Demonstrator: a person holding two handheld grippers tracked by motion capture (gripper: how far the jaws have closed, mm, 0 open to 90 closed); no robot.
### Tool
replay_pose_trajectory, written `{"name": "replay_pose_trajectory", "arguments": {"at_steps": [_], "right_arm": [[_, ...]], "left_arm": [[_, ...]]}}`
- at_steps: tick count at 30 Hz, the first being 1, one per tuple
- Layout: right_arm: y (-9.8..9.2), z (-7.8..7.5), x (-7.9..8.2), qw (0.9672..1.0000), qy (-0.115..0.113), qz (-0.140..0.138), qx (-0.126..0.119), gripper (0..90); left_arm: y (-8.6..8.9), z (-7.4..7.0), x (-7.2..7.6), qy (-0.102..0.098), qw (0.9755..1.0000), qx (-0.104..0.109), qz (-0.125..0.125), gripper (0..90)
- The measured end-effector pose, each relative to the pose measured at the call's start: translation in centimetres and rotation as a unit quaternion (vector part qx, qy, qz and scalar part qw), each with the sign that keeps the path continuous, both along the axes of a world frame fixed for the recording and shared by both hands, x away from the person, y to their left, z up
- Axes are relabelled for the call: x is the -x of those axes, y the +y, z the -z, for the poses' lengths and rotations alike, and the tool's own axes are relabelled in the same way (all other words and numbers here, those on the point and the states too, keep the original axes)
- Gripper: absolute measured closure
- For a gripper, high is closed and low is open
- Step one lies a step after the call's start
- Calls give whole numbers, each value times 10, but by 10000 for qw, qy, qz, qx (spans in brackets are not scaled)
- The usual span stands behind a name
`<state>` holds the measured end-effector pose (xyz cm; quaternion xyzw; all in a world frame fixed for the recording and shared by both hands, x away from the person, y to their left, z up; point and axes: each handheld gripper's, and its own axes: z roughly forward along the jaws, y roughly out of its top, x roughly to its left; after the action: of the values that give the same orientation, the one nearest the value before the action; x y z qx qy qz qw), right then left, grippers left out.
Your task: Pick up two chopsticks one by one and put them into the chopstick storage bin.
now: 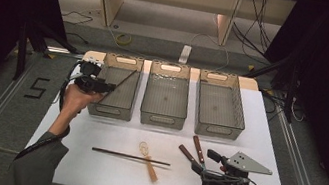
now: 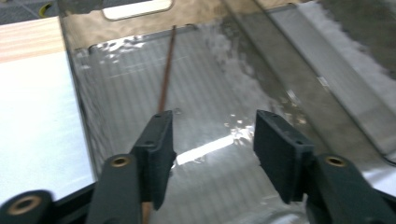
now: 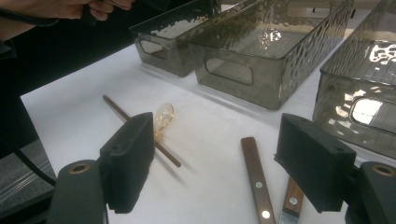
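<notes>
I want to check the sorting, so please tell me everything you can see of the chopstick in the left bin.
The chopstick is a thin, dark brown stick, probably wood. It lies slanted in the left bin, its far end up against the bin's far right corner by the rim, its near end low by the left gripper. In the left gripper view it runs beside the left jaw. The jaws stand apart and do not press on it. Whether it touches that jaw is unclear.

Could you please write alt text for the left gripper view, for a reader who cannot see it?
The left gripper, jaws apart, hangs over a clear bin; a brown chopstick runs from beside one jaw up to the bin's far wall. White table lies beside the bin.
</notes>
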<state>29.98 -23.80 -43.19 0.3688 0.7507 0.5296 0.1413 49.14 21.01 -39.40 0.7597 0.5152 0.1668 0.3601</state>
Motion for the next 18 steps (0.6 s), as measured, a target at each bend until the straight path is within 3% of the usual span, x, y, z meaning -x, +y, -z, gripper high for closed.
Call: {"name": "replay_pose_trajectory", "arguments": {"at_steps": [5, 10, 13, 18], "right_arm": [[0, 0, 0, 10000, -2, 13, 4, 285], [1, -1, 1, 10000, -33, 11, 10, 285], [1, -2, 2, 10000, -61, 6, 24, 285], [-1, -2, 3, 10000, -92, 26, 28, 285]], "left_arm": [[-10, -6, 26, -63, 9993, 186, 330, 330], [-20, -7, 45, 4, 9962, -102, 863, 253], [-25, -12, 53, 53, 9942, -123, 1063, 234], [-36, -19, 65, 113, 9900, -356, 1363, 214]]}}
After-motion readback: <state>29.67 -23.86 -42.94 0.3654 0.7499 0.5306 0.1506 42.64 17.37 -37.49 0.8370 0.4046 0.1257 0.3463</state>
